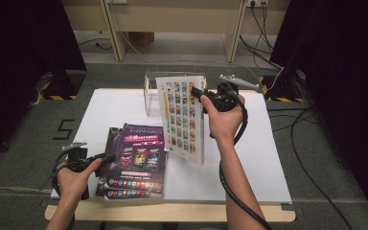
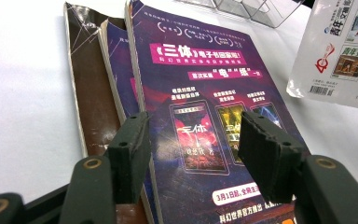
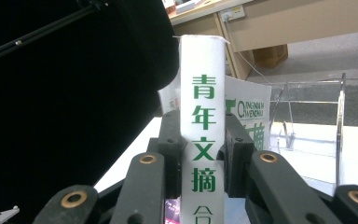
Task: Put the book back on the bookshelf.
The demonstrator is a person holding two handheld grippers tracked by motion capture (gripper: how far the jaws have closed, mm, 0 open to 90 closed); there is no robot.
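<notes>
Right gripper (image 1: 197, 92): I hold it raised above the far half of the table; its jaws are closed on the spine of the white book (image 1: 182, 117).
Right fingers (image 3: 235, 154): in the right gripper view I see the two black pads pressed against either side of the white spine, which rises upright between them and bears green characters.
White book: it hangs from my grip, tilted, with its cover of small coloured pictures facing me; its lower corner is near the top edge of the purple book (image 1: 141, 160). I cannot tell whether it touches the sheet below.
Clear rack (image 1: 152, 93): a transparent stand just behind the white book, beyond my right fingers.
Left gripper (image 1: 106, 158): I keep it low at the near left of the table, pointing across the stack of dark books.
Left fingers (image 2: 130, 154): in the left gripper view the pads stand apart with nothing between them; the purple cover lies below and beyond them, not gripped.
Purple book: it lies flat on top of the stack, directly ahead of the left fingers.
Lower books (image 2: 91, 102): a brown cover and another dark one fan out from under the purple book, to the left of the left fingers.
White sheet (image 1: 263, 158): it covers the table top under both grippers.
</notes>
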